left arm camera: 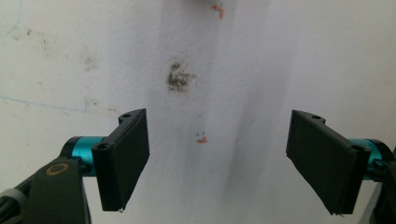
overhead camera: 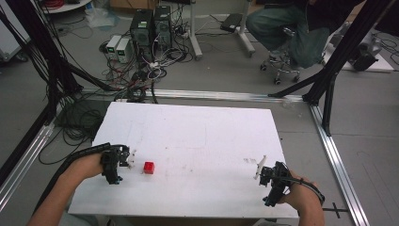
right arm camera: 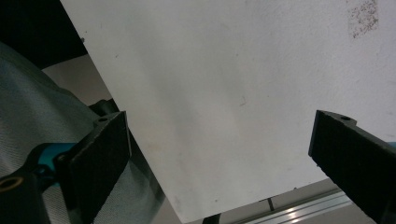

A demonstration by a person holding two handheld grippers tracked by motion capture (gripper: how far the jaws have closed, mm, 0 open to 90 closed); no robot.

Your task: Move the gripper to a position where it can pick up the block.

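A small red cube [overhead camera: 148,167] sits on the white table [overhead camera: 197,132], left of centre and towards the near edge. My left gripper [overhead camera: 131,158] hovers just left of the cube, a short gap away, tips pointing right. In the left gripper view it [left arm camera: 219,140] stands open over bare, stained table with nothing between the jaws. My right gripper [overhead camera: 260,168] is low over the near right corner, far from the cube. In the right gripper view it [right arm camera: 219,135] is open and empty above the table's corner [right arm camera: 233,93].
Grey-green trouser cloth [right arm camera: 32,140] and an aluminium rail [right arm camera: 303,207] lie past the table edge. On the floor beyond the table are computer towers [overhead camera: 150,26], tangled cables [overhead camera: 136,70], a seated person on a wheeled stool [overhead camera: 282,37] and black frame posts [overhead camera: 339,61].
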